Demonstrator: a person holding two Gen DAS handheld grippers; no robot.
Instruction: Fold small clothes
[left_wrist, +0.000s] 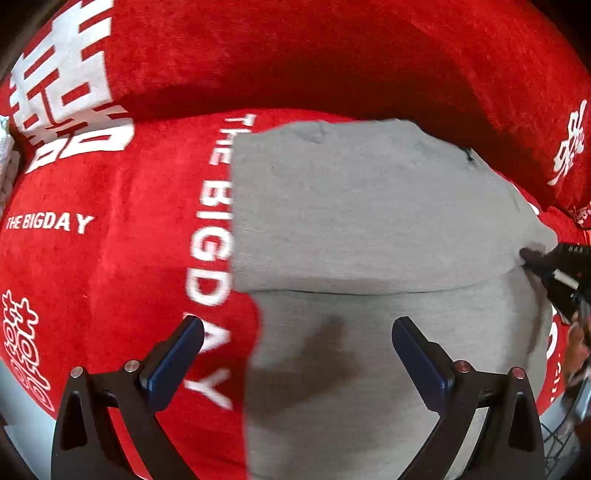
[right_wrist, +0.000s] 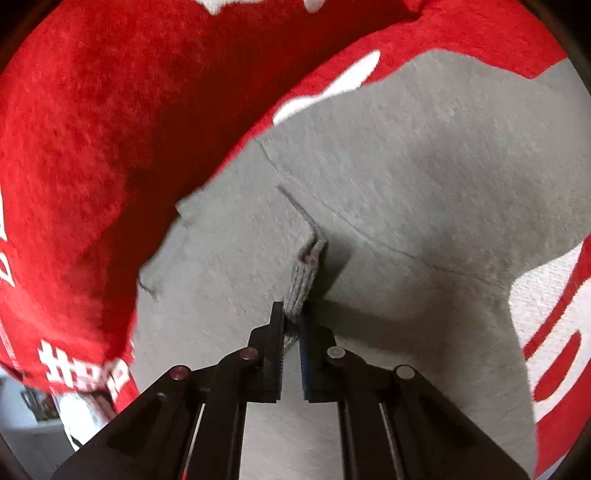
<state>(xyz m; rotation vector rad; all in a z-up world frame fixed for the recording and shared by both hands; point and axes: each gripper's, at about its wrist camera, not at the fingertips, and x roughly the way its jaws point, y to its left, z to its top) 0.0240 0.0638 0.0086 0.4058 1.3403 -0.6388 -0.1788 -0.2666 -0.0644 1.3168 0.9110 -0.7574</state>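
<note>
A small grey knitted garment (left_wrist: 369, 221) lies on a red plush cover, with one part folded over the rest along a crosswise edge. My left gripper (left_wrist: 295, 328) hangs open above its near half, with nothing between the blue pads (left_wrist: 173, 362). At the right edge of the left wrist view, my right gripper (left_wrist: 526, 254) pinches the garment's side. In the right wrist view the right gripper (right_wrist: 291, 314) is shut on a raised ribbed fold (right_wrist: 304, 273) of the grey garment (right_wrist: 406, 184).
The red plush cover (left_wrist: 110, 266) bears white "THE BIGDAY" lettering and large white characters. A red cushion or backrest (left_wrist: 332, 55) rises behind the garment. A person's hand (left_wrist: 578, 347) shows at the far right. Pale floor (right_wrist: 22, 435) lies beyond the cover's edge.
</note>
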